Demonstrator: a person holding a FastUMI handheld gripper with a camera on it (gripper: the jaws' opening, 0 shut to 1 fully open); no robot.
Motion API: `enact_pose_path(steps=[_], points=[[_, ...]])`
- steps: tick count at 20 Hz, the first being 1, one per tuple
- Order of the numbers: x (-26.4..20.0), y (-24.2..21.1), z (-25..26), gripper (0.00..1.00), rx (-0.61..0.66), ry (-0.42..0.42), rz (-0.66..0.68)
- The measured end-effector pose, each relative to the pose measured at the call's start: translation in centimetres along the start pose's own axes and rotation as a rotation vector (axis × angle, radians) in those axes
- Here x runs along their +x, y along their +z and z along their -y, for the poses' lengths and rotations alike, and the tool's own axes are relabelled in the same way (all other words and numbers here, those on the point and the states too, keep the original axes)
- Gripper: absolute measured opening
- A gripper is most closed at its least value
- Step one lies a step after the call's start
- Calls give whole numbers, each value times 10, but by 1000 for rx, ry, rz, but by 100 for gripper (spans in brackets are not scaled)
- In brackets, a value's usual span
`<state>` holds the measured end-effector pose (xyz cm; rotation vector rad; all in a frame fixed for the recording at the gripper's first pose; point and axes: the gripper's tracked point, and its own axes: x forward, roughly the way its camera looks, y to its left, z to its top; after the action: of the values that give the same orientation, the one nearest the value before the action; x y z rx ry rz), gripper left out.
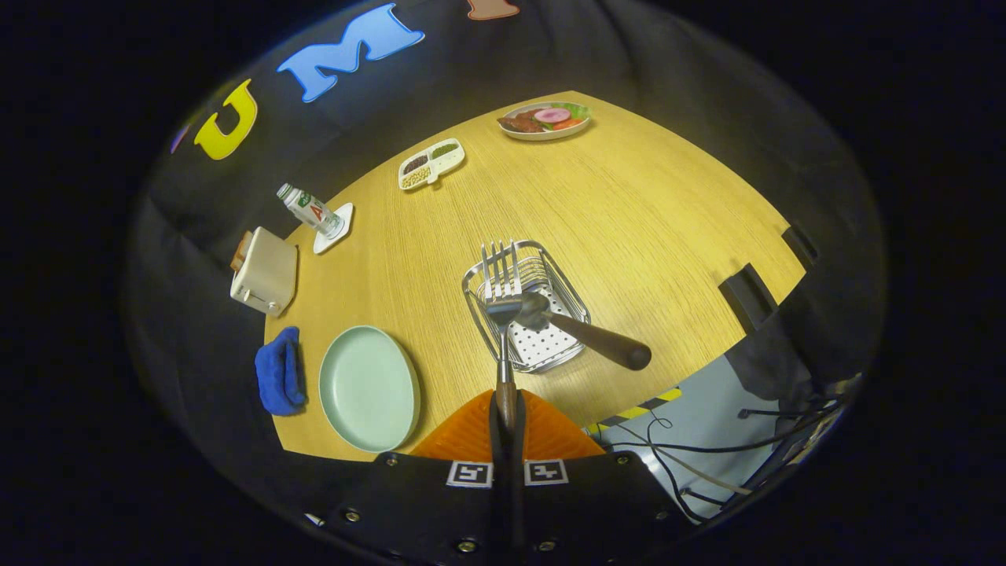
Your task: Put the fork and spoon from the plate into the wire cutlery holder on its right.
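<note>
Overhead, the tongs (507, 409) clamp one fork (501, 303) above the wire holder (479, 277), one spoon (585, 334) inside it.

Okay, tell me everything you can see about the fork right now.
The fork is shiny metal with a dark, wood-looking handle, which the gripper is shut on, both fingers pressing it. It points straight ahead, tines out over the far end of the wire cutlery holder, above the spoon lying in the holder. Whether it touches the spoon is unclear. The plate sits left of it.

Fisheye rides the tongs (507, 409), apparently high above table (644, 228)
</note>
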<state>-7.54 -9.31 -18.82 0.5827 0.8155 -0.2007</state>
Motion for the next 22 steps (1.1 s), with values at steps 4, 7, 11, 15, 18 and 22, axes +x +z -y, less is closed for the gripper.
enact_pose_path(steps=[4,7,11,15,18,22], points=[[-2,-7,5,1,22,-12,-31],[-3,-11,1,1,64,5,-69],[-2,-5,5,1,78,-24,-84],[-3,2,8,1,87,-48,-94],[-1,5,11,3,76,-63,-103],[1,2,11,3,69,-73,-137]])
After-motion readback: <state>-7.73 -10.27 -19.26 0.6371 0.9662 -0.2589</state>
